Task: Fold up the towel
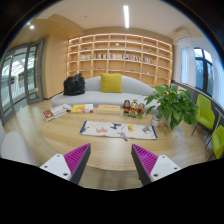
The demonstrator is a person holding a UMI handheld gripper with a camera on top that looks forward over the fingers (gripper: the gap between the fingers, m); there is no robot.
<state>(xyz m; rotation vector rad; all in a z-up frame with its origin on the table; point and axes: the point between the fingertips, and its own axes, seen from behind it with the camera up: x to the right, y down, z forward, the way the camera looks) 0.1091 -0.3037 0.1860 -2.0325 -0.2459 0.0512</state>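
My gripper (110,152) is open, its two fingers with magenta pads (76,158) spread wide, nothing between them. It is held above a round wooden table (110,165). A flat printed sheet or cloth (118,128) lies on the table well beyond the fingers; I cannot tell whether it is the towel. No other towel shows clearly.
Books and small items (75,109) lie on the table's far side. A potted plant (172,102) stands at the right, with green chairs (205,112) behind it. A white sofa with a yellow cushion (111,83) and a black bag (74,85) faces a bookshelf wall (120,55). A white object (12,148) sits at the near left.
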